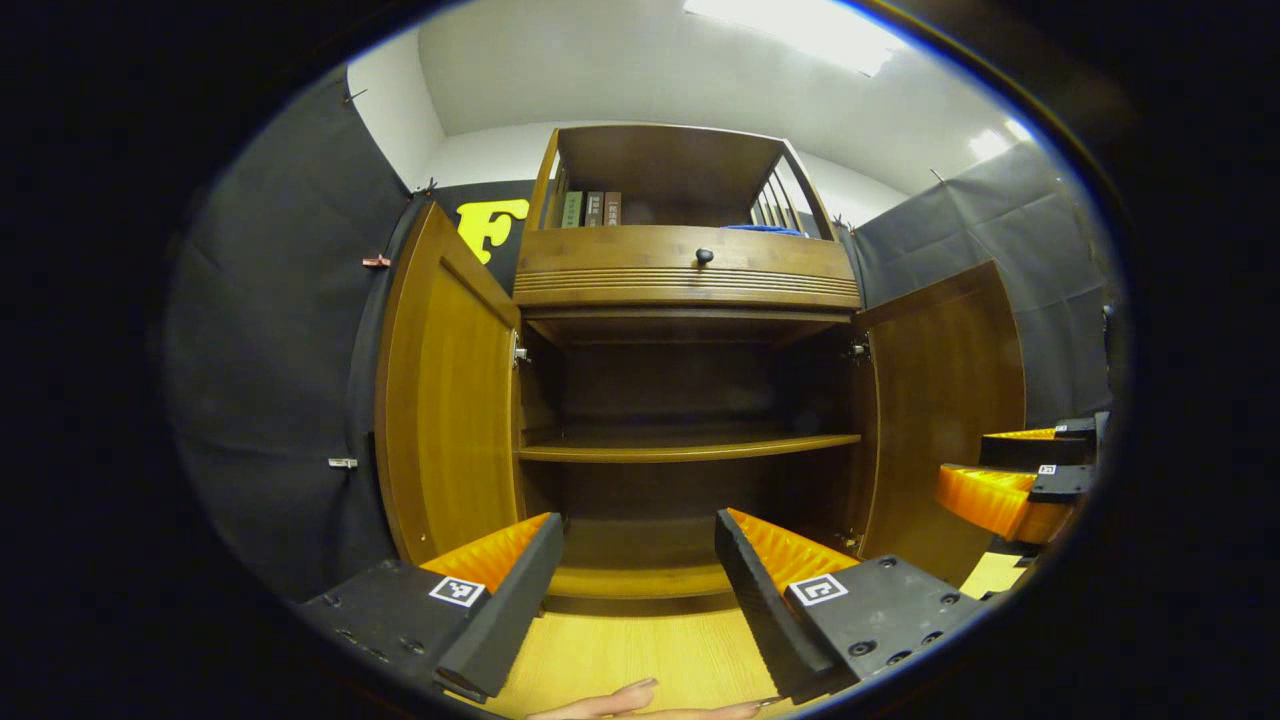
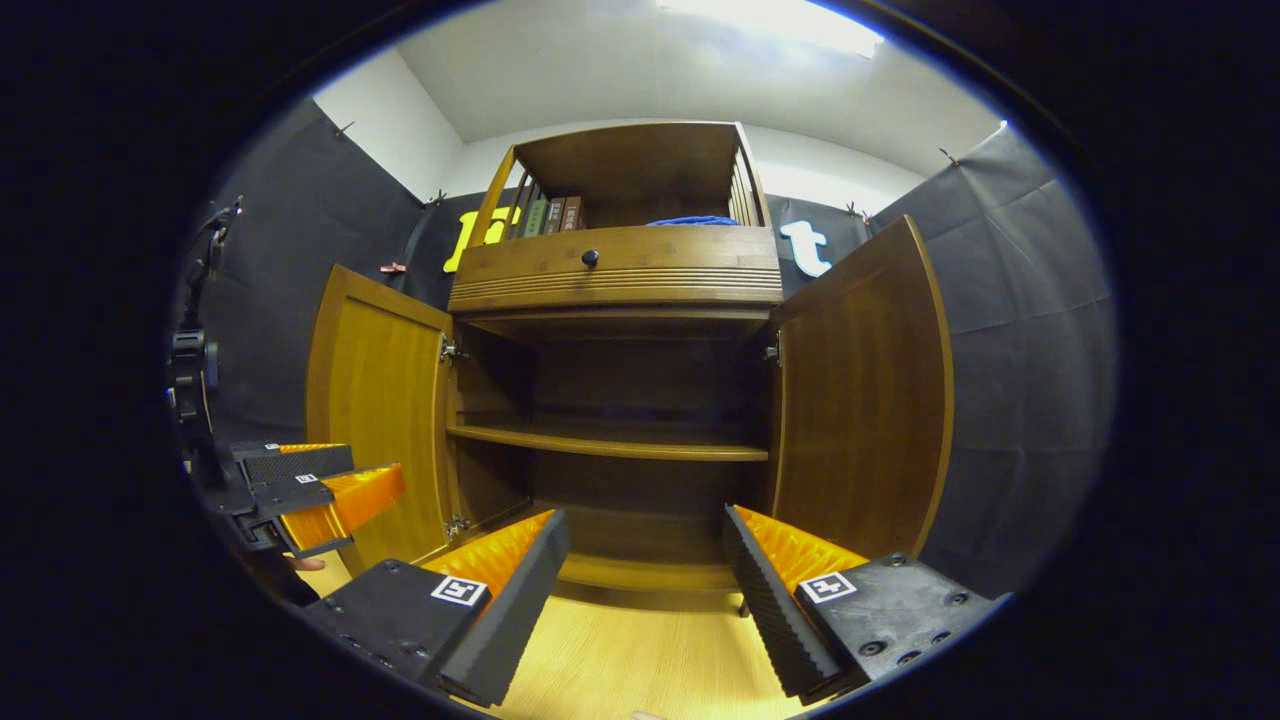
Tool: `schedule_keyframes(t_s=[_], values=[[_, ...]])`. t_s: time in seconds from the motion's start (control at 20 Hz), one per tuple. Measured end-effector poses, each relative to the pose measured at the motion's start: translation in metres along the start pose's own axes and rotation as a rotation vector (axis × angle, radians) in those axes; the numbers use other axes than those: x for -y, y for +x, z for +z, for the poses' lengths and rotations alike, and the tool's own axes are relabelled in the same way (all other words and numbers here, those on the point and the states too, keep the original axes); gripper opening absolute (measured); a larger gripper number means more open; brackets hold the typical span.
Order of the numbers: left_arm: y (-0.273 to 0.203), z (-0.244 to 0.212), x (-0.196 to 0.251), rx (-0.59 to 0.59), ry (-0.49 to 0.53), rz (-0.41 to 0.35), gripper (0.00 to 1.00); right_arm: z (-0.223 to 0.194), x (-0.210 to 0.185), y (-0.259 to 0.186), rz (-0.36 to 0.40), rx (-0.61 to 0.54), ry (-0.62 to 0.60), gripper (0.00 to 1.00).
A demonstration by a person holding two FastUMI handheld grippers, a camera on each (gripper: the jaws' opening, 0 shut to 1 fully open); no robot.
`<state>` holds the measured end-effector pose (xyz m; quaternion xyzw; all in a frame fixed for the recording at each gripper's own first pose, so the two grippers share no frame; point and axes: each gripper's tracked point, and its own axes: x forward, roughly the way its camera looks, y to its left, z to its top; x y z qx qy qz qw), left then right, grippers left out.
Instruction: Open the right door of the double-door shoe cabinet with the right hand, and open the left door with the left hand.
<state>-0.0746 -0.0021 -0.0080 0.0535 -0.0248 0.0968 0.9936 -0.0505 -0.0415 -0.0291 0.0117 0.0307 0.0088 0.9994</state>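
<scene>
Black cloth walls are seen behind the shoe cabinet [image 1: 690,300]; ahead of both spread, empty claws, left door [image 1: 440,400] and right door [image 2: 865,390] stand open. Swinging doors could be knocked by either claw.

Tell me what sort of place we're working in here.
Probably a staged recording booth, not a lived-in home: black cloth walls, a bare ceiling light, and one wooden shoe cabinet with both doors open.

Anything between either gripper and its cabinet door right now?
Nothing visible. Both doors already stand swung open: the left door ahead of the left gripper, the right door ahead of the right gripper. Both grippers open, empty.
</scene>
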Motion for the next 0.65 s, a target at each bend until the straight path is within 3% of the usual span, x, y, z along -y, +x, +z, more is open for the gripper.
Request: schedule_keyframes(t_s=[0.1, 0.6, 0.65], values=[[-0.0002, 0.0002, 0.0043, 0.004, -0.009, -0.013, 0.94, -0.0001, -0.0006, -0.0009, 0.001, -0.002, 0.003, 0.99], [0.0015, -0.0029, 0.0045, -0.002, -0.036, -0.003, 0.95, 0.0009, 0.0019, -0.0040, 0.002, -0.006, 0.008, 0.95], [0.0006, -0.0027, 0.0052, 0.000, -0.034, -0.002, 0.95, 0.0002, 0.0022, -0.0038, 0.003, -0.008, 0.008, 0.99]])
